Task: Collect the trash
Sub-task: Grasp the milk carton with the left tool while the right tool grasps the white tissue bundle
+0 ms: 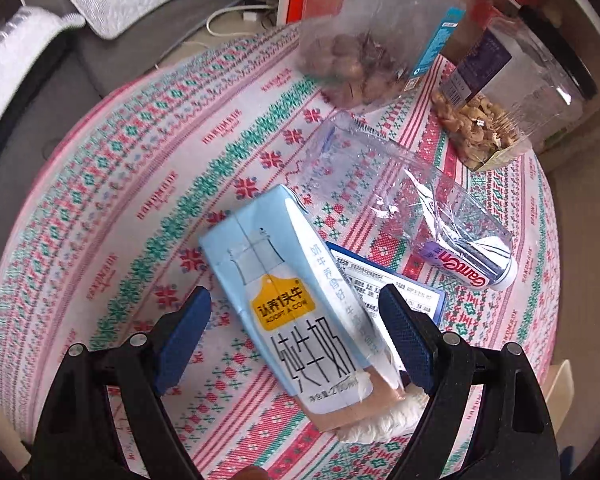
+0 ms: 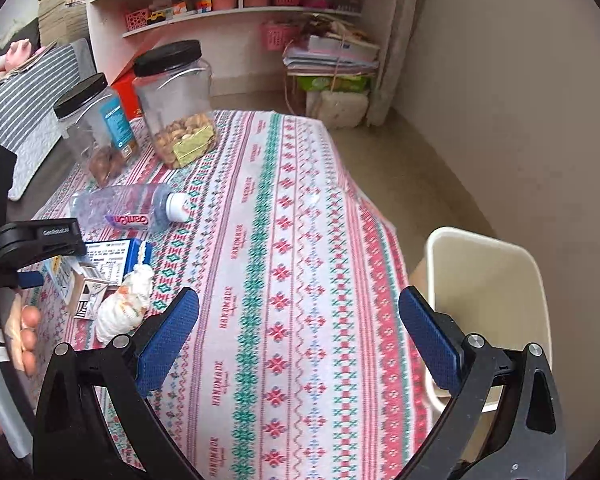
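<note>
Probably light and crushable, the milk carton [image 1: 284,300] lies between the left gripper [image 1: 296,312]'s spread, untouching jaws; pinch its 2 long sides, gently.

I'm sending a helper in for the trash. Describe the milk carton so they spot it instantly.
On the table's patterned cloth, look between the open left gripper. The light-blue milk carton lies flat there, beside a crumpled tissue; only it has a yellow tag.

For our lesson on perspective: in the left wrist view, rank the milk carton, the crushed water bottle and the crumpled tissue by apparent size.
1. Milk carton, though it is nearest the camera.
2. Crushed water bottle, close in size, so unsure.
3. Crumpled tissue, mostly hidden.
</note>
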Available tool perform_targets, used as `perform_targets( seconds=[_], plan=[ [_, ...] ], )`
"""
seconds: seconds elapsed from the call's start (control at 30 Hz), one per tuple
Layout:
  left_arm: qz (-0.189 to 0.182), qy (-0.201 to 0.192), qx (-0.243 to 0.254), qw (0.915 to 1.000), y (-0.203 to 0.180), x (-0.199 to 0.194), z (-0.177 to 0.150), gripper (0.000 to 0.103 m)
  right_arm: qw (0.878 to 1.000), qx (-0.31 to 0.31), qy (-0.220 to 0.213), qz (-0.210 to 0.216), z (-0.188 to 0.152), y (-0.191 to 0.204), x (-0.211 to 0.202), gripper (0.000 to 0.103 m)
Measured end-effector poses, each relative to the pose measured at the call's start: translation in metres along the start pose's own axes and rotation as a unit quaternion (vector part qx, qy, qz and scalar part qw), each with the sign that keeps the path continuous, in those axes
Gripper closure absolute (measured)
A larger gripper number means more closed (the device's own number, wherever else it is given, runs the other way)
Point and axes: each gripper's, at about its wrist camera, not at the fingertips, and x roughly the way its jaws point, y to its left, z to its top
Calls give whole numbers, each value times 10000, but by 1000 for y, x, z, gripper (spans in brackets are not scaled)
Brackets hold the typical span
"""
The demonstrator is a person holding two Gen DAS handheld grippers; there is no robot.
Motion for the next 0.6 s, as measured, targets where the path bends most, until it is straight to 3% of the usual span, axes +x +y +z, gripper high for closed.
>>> perform_targets(
  seconds=[0.1, 0.2, 0.33, 0.47, 0.6],
  plan=[
    [-163, 245, 236, 9993, -1, 8, -3, 34, 9990, 101, 314, 292, -2, 9, 14, 7],
    [-94, 3, 617, 9981, -2, -7, -7, 41, 9973, 43, 546, 482, -4, 21, 28, 7],
    [-100, -379, 873, 9954, 8, -42, -12, 42, 9931, 5, 830, 825, -8, 41, 42, 7],
    [385, -932, 1363, 9855, 16, -84, -25, 41, 9877, -52, 991, 1206, -11, 67, 52, 7],
    [482, -1058, 1525, 9814, 33, -105, -45, 41, 9832, -258, 1046, 1476, -15, 97, 61, 7]
  ],
)
